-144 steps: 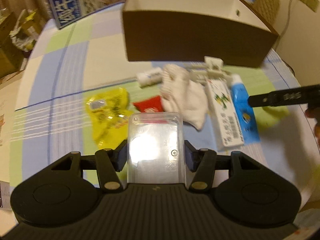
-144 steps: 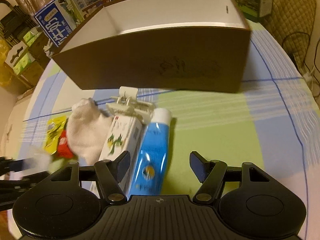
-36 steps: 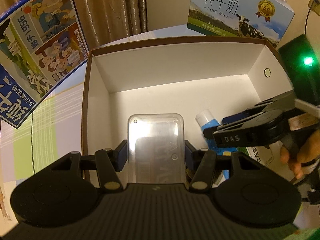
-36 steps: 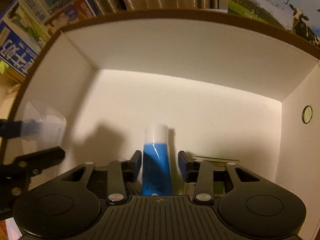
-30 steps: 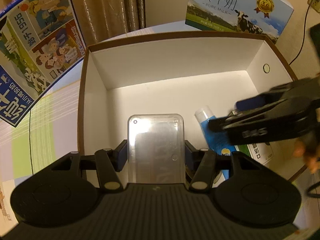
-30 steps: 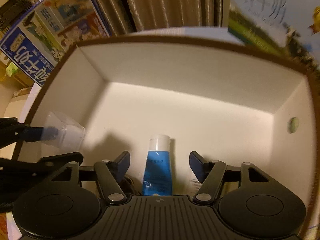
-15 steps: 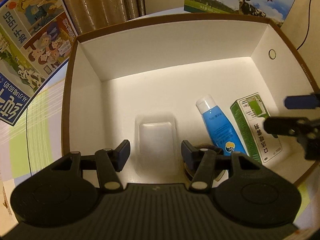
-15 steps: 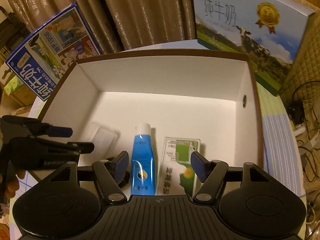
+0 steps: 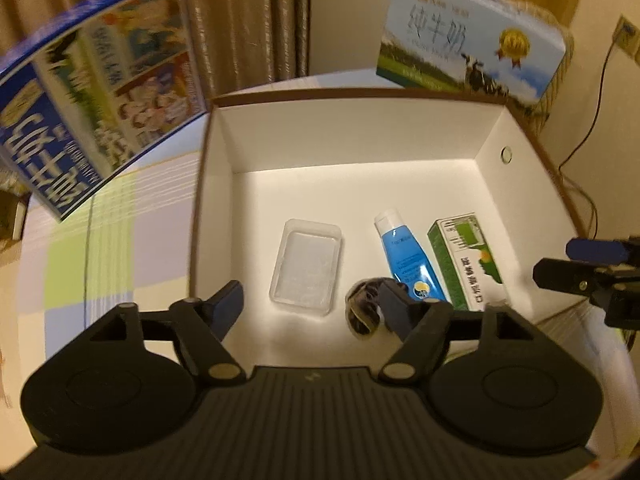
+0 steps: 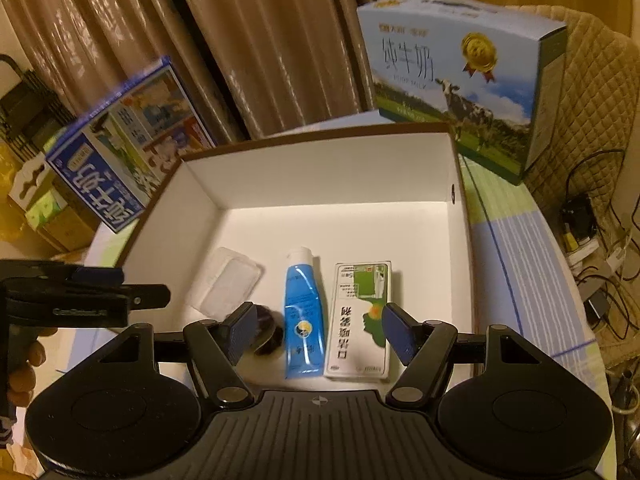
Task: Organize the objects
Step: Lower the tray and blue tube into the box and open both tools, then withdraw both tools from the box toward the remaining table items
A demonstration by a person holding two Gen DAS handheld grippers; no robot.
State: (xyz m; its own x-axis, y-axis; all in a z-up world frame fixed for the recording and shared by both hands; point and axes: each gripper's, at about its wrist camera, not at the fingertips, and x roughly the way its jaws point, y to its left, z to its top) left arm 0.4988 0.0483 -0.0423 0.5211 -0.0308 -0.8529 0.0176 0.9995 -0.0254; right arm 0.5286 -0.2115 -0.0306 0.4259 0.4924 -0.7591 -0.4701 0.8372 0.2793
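A brown box with white inside walls (image 9: 224, 148) holds a clear plastic case (image 9: 306, 266), a blue tube (image 9: 408, 256), a green-and-white carton (image 9: 466, 260) and a small dark round thing (image 9: 362, 308), all lying on its floor. My left gripper (image 9: 312, 304) hovers above the box's near side, its jaws opening with nothing between them. My right gripper (image 10: 320, 326) hangs open above the tube (image 10: 304, 312) and carton (image 10: 358, 316), touching neither. Each gripper shows in the other's view, the right gripper (image 9: 560, 262) at the right edge, the left gripper (image 10: 144, 286) at the left.
A dark blue milk box (image 9: 92, 120) leans left of the brown box and a pale blue milk box (image 9: 468, 60) stands behind it. A checked cloth (image 9: 120, 248) covers the table. Curtains hang behind. Cables (image 10: 592, 240) lie at the far right. A person's hand (image 10: 24, 364) holds the left gripper.
The left gripper let go of the clear case, which now lies on the box floor, and pulled up and back. The right gripper released the blue tube and also rose away.
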